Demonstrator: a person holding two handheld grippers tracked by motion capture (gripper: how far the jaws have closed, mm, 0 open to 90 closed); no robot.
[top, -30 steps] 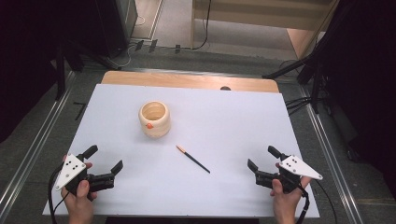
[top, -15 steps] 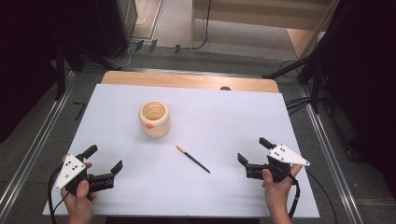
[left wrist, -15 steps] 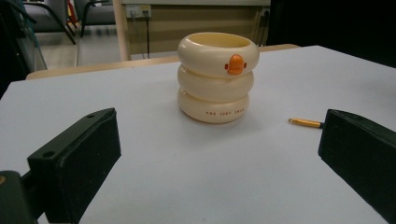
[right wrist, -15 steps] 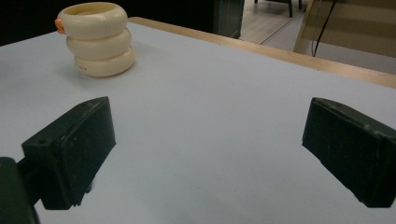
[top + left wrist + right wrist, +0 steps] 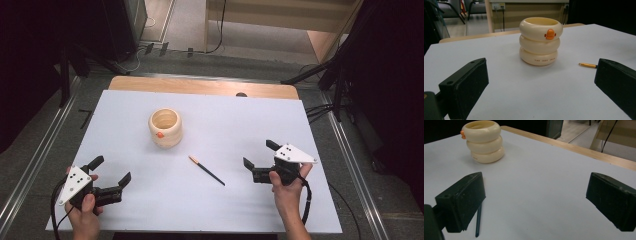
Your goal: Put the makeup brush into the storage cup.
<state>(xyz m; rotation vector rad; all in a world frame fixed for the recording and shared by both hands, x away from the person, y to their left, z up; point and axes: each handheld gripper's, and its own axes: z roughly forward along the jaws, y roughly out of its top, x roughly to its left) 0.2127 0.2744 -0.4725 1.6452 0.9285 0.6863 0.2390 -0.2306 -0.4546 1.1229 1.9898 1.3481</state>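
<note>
Right gripper (image 5: 261, 160) has advanced from the table's right edge toward the pencil (image 5: 206, 170), jaws spread; it should straddle the shaft squarely before closing.

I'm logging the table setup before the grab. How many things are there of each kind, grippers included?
Cream ringed holder: 1
Pencil: 1
Grippers: 2, the left gripper and the right gripper, both open and holding nothing
Total: 4
</note>
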